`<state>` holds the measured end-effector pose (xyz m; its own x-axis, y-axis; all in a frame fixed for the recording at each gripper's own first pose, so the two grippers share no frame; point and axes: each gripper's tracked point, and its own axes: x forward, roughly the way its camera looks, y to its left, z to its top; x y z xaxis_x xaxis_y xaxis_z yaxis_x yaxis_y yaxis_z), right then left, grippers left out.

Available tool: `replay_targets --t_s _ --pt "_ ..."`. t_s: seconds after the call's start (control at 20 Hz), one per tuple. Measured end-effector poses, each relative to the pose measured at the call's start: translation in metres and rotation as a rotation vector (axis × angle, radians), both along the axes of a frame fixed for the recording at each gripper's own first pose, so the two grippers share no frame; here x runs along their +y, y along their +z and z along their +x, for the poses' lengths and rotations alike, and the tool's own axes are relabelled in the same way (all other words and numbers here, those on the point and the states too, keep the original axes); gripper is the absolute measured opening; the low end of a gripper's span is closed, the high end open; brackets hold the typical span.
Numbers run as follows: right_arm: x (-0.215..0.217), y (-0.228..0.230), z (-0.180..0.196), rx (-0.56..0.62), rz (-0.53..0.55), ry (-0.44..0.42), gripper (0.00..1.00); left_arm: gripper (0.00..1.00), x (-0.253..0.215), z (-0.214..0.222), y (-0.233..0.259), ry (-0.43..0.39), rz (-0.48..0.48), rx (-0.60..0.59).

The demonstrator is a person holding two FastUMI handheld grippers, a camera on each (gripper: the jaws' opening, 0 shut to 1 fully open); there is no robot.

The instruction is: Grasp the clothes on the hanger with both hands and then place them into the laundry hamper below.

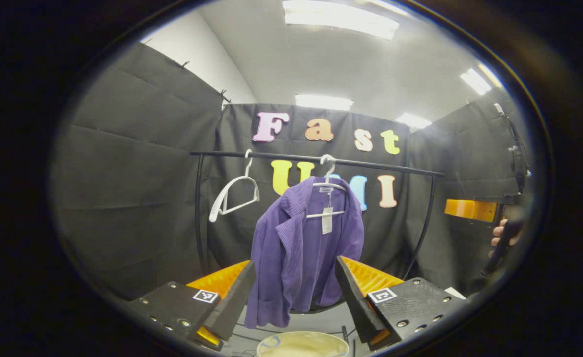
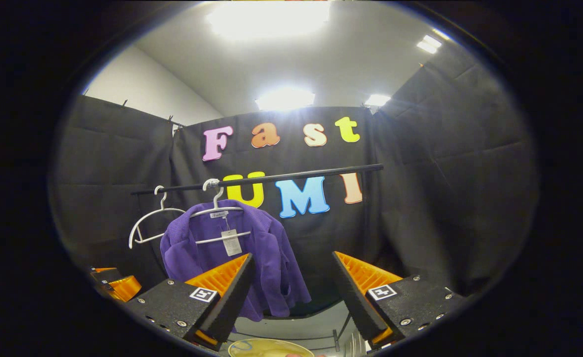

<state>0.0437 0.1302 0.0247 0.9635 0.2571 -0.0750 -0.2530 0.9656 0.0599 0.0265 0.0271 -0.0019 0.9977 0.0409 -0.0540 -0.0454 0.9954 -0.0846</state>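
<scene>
Purple jacket point(image 1: 304, 248) on hanger point(image 1: 327, 186), both grippers wide apart, empty

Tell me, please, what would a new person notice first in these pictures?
A purple jacket hangs on a white hanger from the black rail, straight ahead of the open left gripper. An empty white hanger hangs beside it, and a pale round hamper rim sits below.

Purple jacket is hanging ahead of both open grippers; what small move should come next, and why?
Probably ease both grippers forward toward the purple jacket. It hangs on its white hanger from the black rail, apart from the fingers. The left gripper already frames it; the right gripper points to its right, so that one likely needs to swing left first.
</scene>
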Motion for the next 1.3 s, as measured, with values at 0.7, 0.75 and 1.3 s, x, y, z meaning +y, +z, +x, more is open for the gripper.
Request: replay_targets --t_s 0.7,0.75,1.3 --pt "0.085 -0.019 0.134 0.02 -0.01 0.136 0.95 0.94 -0.005 0.122 -0.006 0.148 -0.043 0.06" --pt "0.088 -0.025 0.145 0.03 -0.004 0.141 0.95 0.96 -0.006 0.135 -0.011 0.155 -0.054 0.068" --pt "0.135 -0.103 0.244 0.155 -0.011 0.213 0.95 0.93 0.011 0.226 -0.045 0.384 0.022 0.14"
